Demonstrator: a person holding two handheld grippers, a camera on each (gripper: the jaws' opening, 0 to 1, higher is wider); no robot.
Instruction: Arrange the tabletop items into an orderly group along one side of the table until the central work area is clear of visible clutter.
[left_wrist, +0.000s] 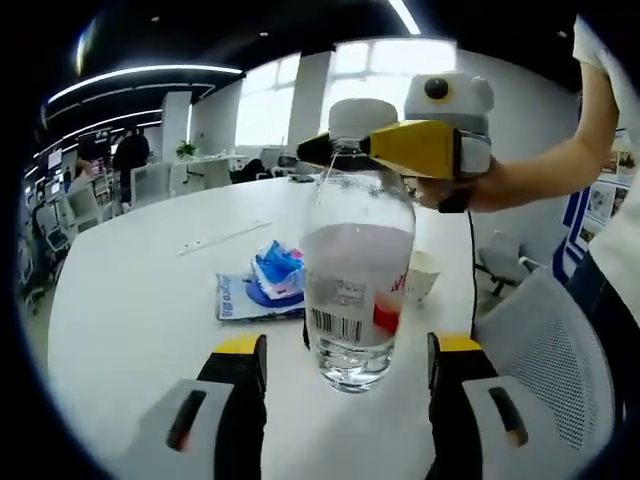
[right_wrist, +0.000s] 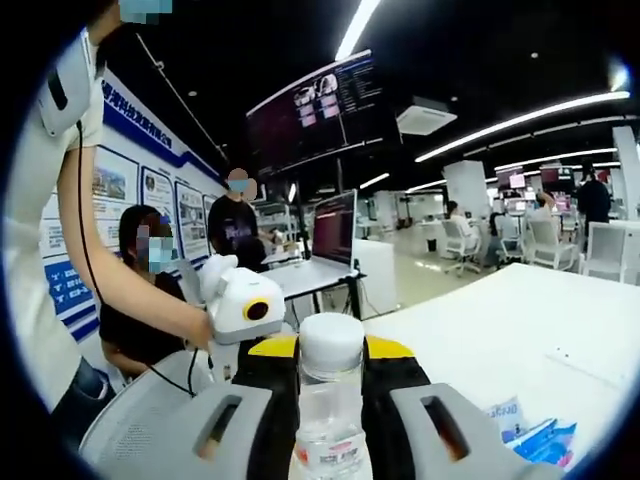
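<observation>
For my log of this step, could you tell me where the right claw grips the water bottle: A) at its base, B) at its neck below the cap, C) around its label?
B: in the left gripper view the right claw closes on the neck of the water bottle, just under its white cap.

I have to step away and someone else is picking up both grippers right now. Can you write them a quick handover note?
Right gripper: shut on the water bottle at its neck, just under the white cap.
Left gripper: open, jaws either side of the bottle's base, not touching.
Bottle stands upright near the table edge.
Blue-and-white packets lie mid-table behind the bottle; a paper cup sits to its right.
Done: bottle gripped. Left: place it at one side, then gather packets and cup beside it.
</observation>
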